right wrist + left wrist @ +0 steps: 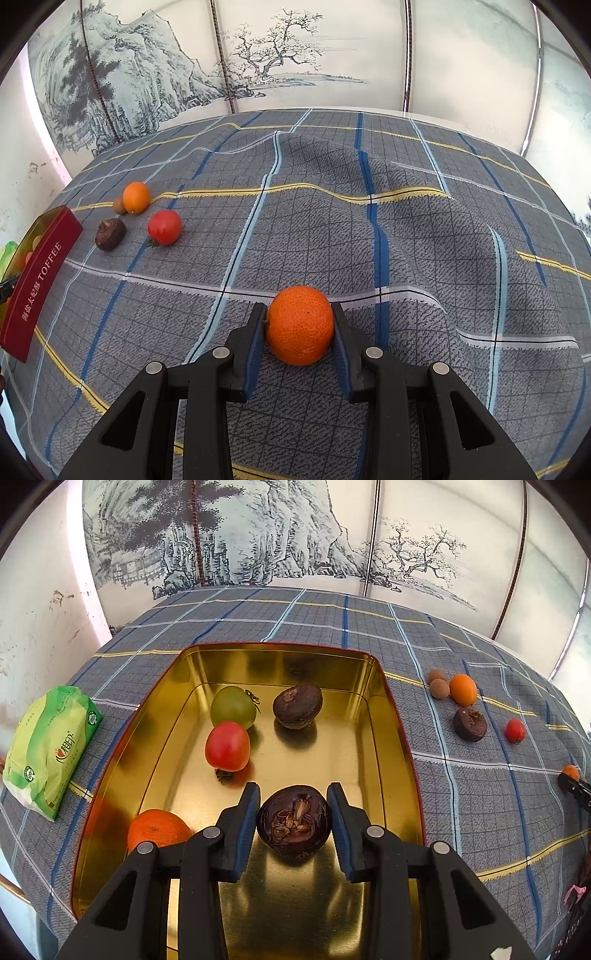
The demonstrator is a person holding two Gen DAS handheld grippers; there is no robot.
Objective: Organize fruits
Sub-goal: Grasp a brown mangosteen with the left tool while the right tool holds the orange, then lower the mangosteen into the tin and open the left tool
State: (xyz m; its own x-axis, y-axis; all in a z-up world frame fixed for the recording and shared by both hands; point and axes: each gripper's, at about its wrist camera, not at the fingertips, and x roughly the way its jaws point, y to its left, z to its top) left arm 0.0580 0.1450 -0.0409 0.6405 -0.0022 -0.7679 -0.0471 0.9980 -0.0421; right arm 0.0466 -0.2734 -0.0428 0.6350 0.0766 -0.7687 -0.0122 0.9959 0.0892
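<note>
Over the near end of the gold tin [273, 647], my left gripper [293, 794] is shut on a dark brown fruit [294, 825]. Inside the tin lie a green tomato [233, 706], a red tomato [227, 746], another dark fruit [297, 706] and an orange [157, 829]. My right gripper [298, 314] is shut on a mandarin [299, 325], low over the plaid cloth [443, 258]. To its far left on the cloth are a small orange [136, 197], a brown fruit [119, 205], a dark fruit [110, 233] and a red tomato [164, 227]. The tin's red side [40, 273] shows at the left edge.
A green tissue pack [48, 746] lies left of the tin. The cloth rises in a broad fold [369, 177] beyond and to the right of the right gripper. A painted screen [295, 535] stands behind the table.
</note>
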